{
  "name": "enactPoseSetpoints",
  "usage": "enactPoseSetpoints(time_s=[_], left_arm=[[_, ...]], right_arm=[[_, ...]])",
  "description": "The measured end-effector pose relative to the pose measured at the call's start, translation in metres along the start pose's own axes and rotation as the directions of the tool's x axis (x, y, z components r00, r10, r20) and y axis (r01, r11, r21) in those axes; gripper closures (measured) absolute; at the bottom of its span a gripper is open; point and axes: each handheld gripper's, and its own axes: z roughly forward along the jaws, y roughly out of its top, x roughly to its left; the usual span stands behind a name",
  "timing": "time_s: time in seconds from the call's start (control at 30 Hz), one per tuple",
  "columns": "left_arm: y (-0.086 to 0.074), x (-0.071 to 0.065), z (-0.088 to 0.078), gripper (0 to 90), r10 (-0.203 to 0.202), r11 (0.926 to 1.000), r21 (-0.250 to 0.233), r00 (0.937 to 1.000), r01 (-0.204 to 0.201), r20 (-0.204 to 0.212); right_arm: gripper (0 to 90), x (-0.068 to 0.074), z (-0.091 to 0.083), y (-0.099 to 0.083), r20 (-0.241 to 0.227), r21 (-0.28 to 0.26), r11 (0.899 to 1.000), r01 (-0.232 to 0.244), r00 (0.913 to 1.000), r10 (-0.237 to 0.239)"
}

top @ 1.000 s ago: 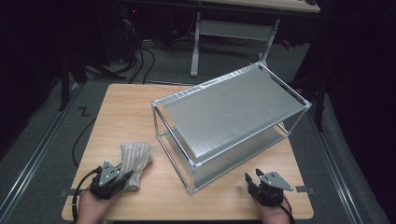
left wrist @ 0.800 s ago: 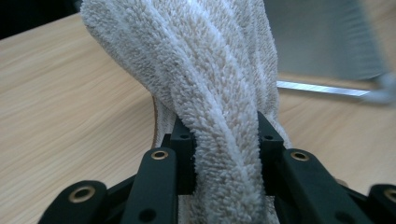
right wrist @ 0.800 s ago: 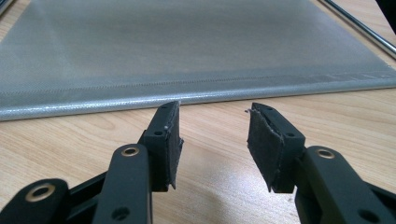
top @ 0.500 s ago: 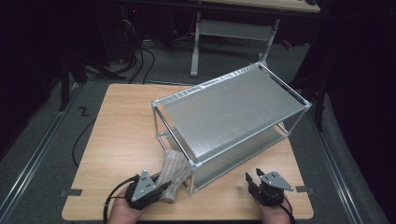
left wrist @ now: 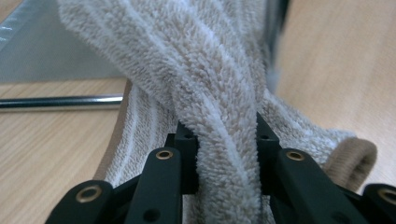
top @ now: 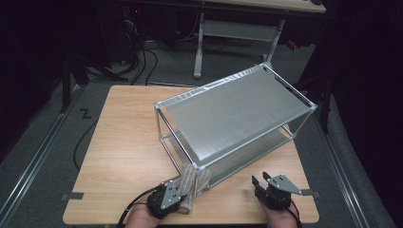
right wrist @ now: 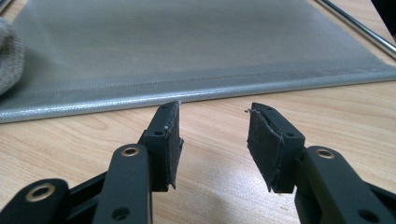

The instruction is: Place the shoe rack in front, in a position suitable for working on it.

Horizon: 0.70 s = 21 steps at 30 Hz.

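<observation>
Down at the near edge of the counter (top: pixel 128 142), the left hand-held gripper (top: pixel 178 194) is clenched on a beige striped towel (top: pixel 192 183). Its jaws have just been closing, and in the left gripper view the towel (left wrist: pixel 224 116) is pinched between the two black pads, a thick fold of terry bulging up out of the grip. The towel is bunched into a long roll. Its long axis runs from the gripper away and slightly to the right, so its far end points at the near left corner of the silver fabric rack (top: pixel 237 114) and touches the corner post there. In the left gripper view a hemmed end of the towel curls out to the right on the wood, and a chrome rod (left wrist: pixel 56 102) of the rack lies across the left side.

The right hand-held gripper (top: pixel 260 183) sits near the right front corner of the counter, just short of the rack's lower shelf. Its jaws stand apart with nothing between them; in the right gripper view bare wood shows between the pads (right wrist: pixel 169 140), with the shelf's grey fabric edge (right wrist: pixel 196 93) beyond.
</observation>
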Motion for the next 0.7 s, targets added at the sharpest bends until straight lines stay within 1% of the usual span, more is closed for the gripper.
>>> enactPoseSetpoints(time_s=[0.1,0.17,0.23,0.27,0.3,0.33,0.37,0.43,0.5,0.53,0.57,0.63,0.7], left_arm=[[-0.004,-0.006,-0.008,71.2,0.0,1.0,0.005,0.9998,0.0,0.019],[-0.005,-0.007,-0.011,70.8,0.014,0.9999,0.008,0.9997,-0.014,0.022],[-0.005,-0.004,-0.01,70.0,0.003,1.0,0.005,0.9999,-0.003,0.014],[-0.005,-0.003,-0.01,69.6,0.001,1.0,0.004,1.0,-0.001,0.003],[-0.005,-0.001,-0.009,69.6,0.0,1.0,0.003,1.0,0.0,-0.004],[-0.004,0.003,-0.008,69.6,0.005,1.0,0.006,0.9997,-0.005,-0.022],[-0.004,0.003,-0.008,69.5,0.005,1.0,0.006,0.9997,-0.005,-0.022],[-0.004,0.01,-0.004,69.4,0.007,1.0,0.003,0.9993,-0.007,-0.037],[-0.002,0.018,0.0,68.8,-0.005,1.0,0.008,0.9987,0.005,-0.05],[-0.001,0.025,0.003,68.4,-0.001,0.9999,0.015,0.997,0.003,-0.077],[-0.001,0.025,0.003,68.1,-0.001,0.9999,0.015,0.997,0.003,-0.077],[-0.001,0.033,0.006,68.0,-0.004,0.9999,0.011,0.9945,0.005,-0.104],[-0.002,0.045,0.009,68.0,-0.02,0.9997,0.009,0.9913,0.021,-0.13]], right_arm=[[53.6,0.0,-0.001,0.0,0.001,-0.002,1.0,0.002,1.0,-0.002],[53.5,0.0,-0.002,0.001,0.001,-0.006,1.0,0.006,1.0,-0.006],[53.5,0.0,-0.001,0.001,0.001,-0.004,1.0,0.007,1.0,-0.007],[53.5,0.001,0.001,0.001,-0.001,-0.003,1.0,0.006,1.0,-0.006],[53.5,0.001,0.001,0.001,-0.001,-0.003,1.0,0.006,1.0,-0.006],[53.5,0.002,0.001,0.001,-0.004,-0.003,1.0,0.013,0.9999,-0.013],[53.5,0.002,0.001,0.001,-0.004,-0.003,1.0,0.013,0.9999,-0.013],[53.5,0.002,0.001,0.002,-0.001,-0.005,1.0,0.018,0.9998,-0.018],[53.2,0.002,0.002,0.001,-0.003,-0.002,1.0,0.018,0.9998,-0.018],[53.0,0.002,0.003,0.001,-0.005,0.005,1.0,0.024,0.9997,-0.024],[53.0,0.002,0.003,0.001,-0.005,0.005,1.0,0.024,0.9997,-0.024],[52.9,0.002,0.004,0.0,-0.016,0.006,1.0,0.025,0.9996,-0.025],[52.4,0.003,0.004,0.0,-0.021,0.0,0.999,0.035,0.9992,-0.035]])
